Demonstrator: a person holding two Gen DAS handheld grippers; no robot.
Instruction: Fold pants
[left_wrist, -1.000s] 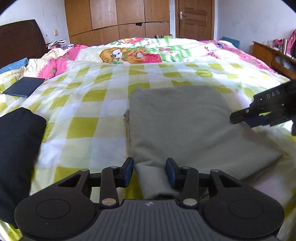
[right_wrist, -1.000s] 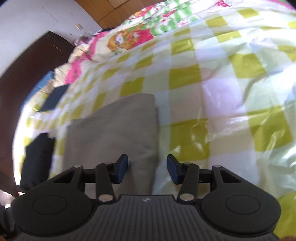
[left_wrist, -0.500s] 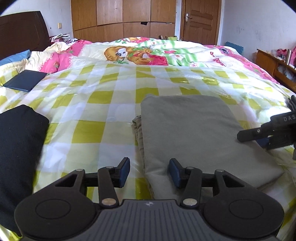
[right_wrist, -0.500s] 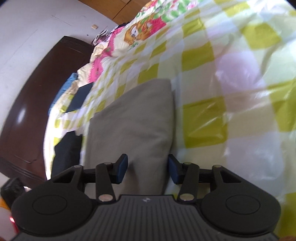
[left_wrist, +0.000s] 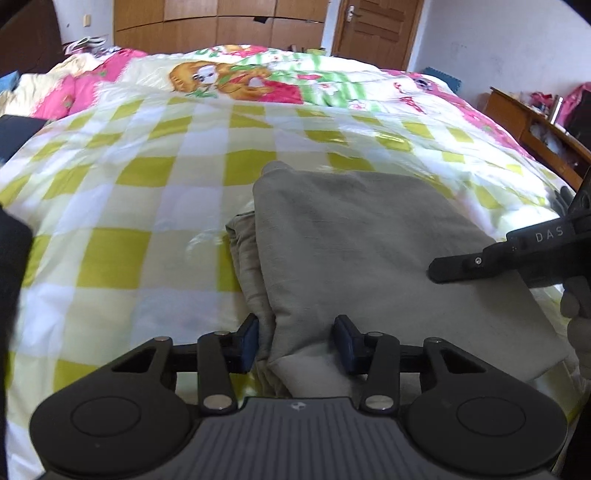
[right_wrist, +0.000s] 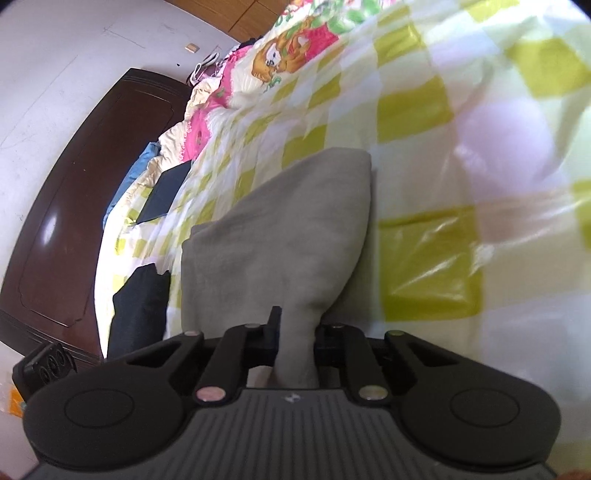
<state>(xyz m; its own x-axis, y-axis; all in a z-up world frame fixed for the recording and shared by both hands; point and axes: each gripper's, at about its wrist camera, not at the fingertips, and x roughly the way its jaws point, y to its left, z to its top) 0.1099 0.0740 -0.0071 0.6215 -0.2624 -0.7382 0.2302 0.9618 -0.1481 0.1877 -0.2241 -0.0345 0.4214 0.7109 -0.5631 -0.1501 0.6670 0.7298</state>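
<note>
The folded grey pants (left_wrist: 362, 236) lie on the yellow-checked bedsheet (left_wrist: 129, 221). My left gripper (left_wrist: 295, 341) is at their near left corner. Its jaws are closing, the bunched corner fills the gap, and both blue pads touch the cloth. In the right wrist view my right gripper (right_wrist: 295, 341) is closing and pinches the pants (right_wrist: 288, 229) at their near edge, where the cloth is drawn into a narrow ridge between the fingers. The left wrist view shows the right gripper (left_wrist: 439, 271) low over the pants' right edge.
A dark garment (right_wrist: 136, 306) lies left of the pants, with a dark flat item (right_wrist: 166, 192) beyond it by the headboard (right_wrist: 74, 221). A cartoon-print quilt (left_wrist: 240, 77) covers the far bed. A wooden cabinet (left_wrist: 535, 125) stands to the right.
The right jaws have shut on the pants' edge and pulled the cloth into a ridge. The left gripper has shifted, so the pants' corner now fills its gap; the left edge has bunched.
</note>
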